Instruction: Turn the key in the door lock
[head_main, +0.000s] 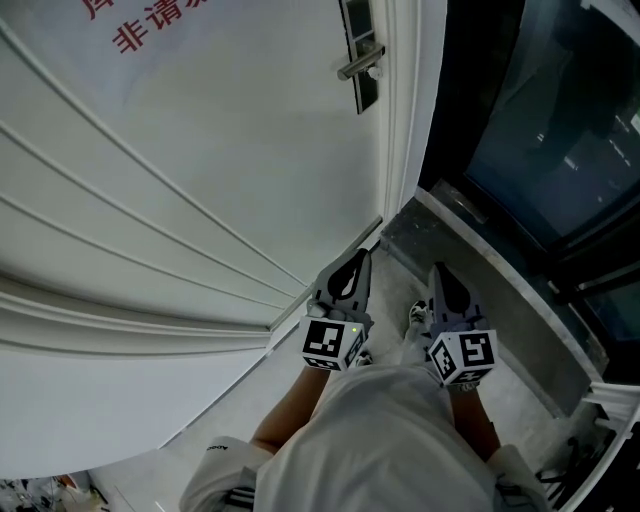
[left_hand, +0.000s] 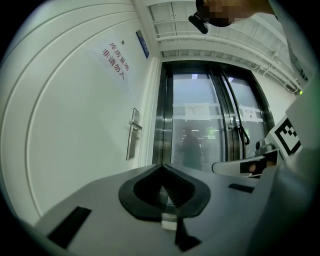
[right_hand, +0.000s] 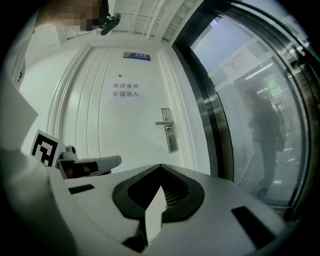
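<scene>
A white panelled door (head_main: 200, 170) fills the left of the head view. Its silver lever handle (head_main: 360, 64) sits on a dark lock plate (head_main: 366, 92) near the top. Any key in the lock is too small to make out. My left gripper (head_main: 350, 262) and right gripper (head_main: 443, 275) are held side by side low in that view, well short of the handle, both shut and empty. The left gripper (left_hand: 162, 167) points past the handle (left_hand: 134, 125) toward the glass. The right gripper (right_hand: 160, 169) points at the door below and left of the handle (right_hand: 165, 123) and lock plate (right_hand: 171, 140).
Dark glass doors (head_main: 560, 130) in a metal frame stand right of the white door, with a grey stone sill (head_main: 500, 290) at their foot. A figure (right_hand: 267, 130) shows dimly behind the glass. Red lettering (right_hand: 126, 90) and a blue plate (right_hand: 136, 56) are on the door.
</scene>
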